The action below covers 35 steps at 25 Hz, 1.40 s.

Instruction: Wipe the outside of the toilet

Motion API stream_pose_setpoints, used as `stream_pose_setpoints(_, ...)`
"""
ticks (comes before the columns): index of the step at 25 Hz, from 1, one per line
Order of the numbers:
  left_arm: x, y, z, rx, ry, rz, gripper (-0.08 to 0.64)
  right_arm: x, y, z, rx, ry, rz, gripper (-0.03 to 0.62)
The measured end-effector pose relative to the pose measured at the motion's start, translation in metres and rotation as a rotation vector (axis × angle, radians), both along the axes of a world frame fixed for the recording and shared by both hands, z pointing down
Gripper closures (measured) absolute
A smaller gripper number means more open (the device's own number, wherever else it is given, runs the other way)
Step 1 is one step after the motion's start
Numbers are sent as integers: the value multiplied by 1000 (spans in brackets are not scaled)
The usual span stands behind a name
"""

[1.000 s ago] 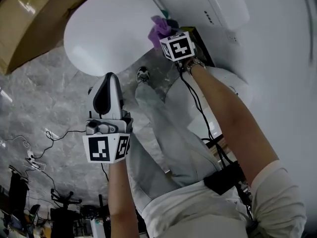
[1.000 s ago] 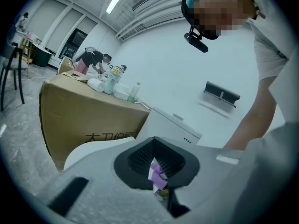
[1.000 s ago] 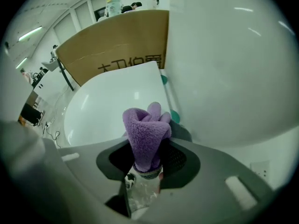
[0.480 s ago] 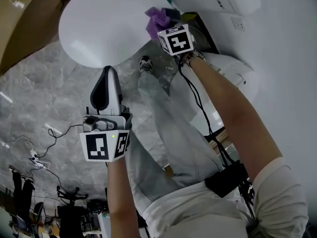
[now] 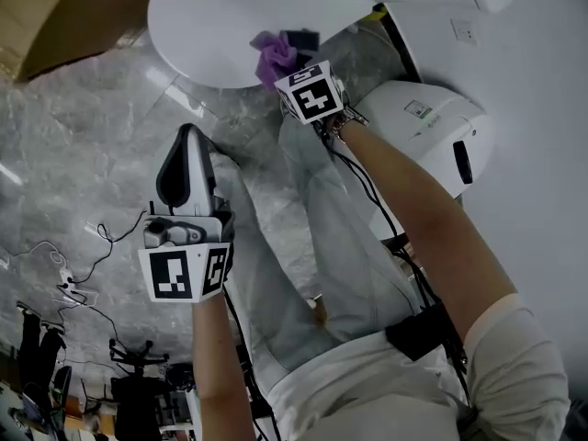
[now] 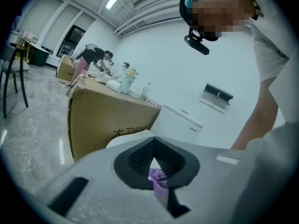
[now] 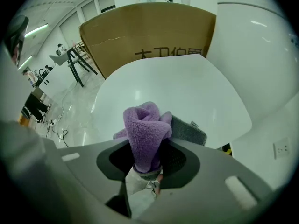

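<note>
the right gripper [image 7: 146, 157] has its fingers clamped on a bunched purple cloth [image 7: 147, 124], with a strip of grey fabric beside the wad; the cloth presses against the white toilet lid [image 5: 220, 16] at the lid's near edge; half a second ago, in the head view, the wad met the lid at its right-hand rim, and now it touches further along the rim, closer to the middle of the near edge; the marker cube [image 5: 310, 94] has dropped lower and a little left in that view, and the lid has shifted up and to the right; the toilet tank [image 7: 254, 55] rises just right of the lid, and a cardboard box [image 7: 149, 34] stands behind it; the left gripper [image 6: 153, 154] has its fingers closed together with nothing between them, only a small gap low between the pads through which the far cloth shows; it is held up over the grey marble floor [image 5: 83, 145], well apart from the toilet, much where it was before, only slightly further left; a white rounded unit [image 5: 427, 131] beside the right forearm now shows more fully than it did; cables [image 5: 92, 246] trail across the floor at the left.
</note>
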<state>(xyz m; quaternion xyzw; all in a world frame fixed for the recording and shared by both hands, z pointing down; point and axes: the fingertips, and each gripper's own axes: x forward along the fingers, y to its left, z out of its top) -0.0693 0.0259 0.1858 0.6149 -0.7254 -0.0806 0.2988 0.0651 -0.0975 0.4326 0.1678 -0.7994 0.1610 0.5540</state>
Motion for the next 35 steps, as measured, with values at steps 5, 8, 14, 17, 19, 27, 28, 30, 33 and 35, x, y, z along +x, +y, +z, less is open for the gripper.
stream_pose_setpoints(5,-34,42,4,7,12,-44,554,-39,39,1,0,14,-38,453)
stream_pose_setpoints(8,-46,61,5,8,17,-55,554,-59,59,2,-2,17,-67,453)
stream_pose_setpoints(14,-72,93,7,12,13,-83,554,-98,86,4,1,-5,-79,451)
stream_pose_setpoints(17,-80,102,7,15,8,-87,554,-110,93,4,1,-13,-70,451)
stream_pose_setpoints(19,-79,103,5,16,2,-69,554,-114,98,4,-22,-24,-74,451)
stream_pose_setpoints(27,-47,61,-5,29,-25,65,554,-93,82,-38,-120,-229,70,451)
stream_pose_setpoints(28,-36,50,-7,35,-29,85,554,-79,72,-45,-111,-257,92,451)
stream_pose_setpoints(30,-8,25,-13,60,-24,123,554,-42,45,-59,-94,-304,155,451)
stream_pose_setpoints(33,36,-16,-30,119,7,158,554,21,-10,-80,-67,-364,296,451)
stream_pose_setpoints(35,66,-41,-40,138,7,175,554,65,-49,-96,-29,-399,385,451)
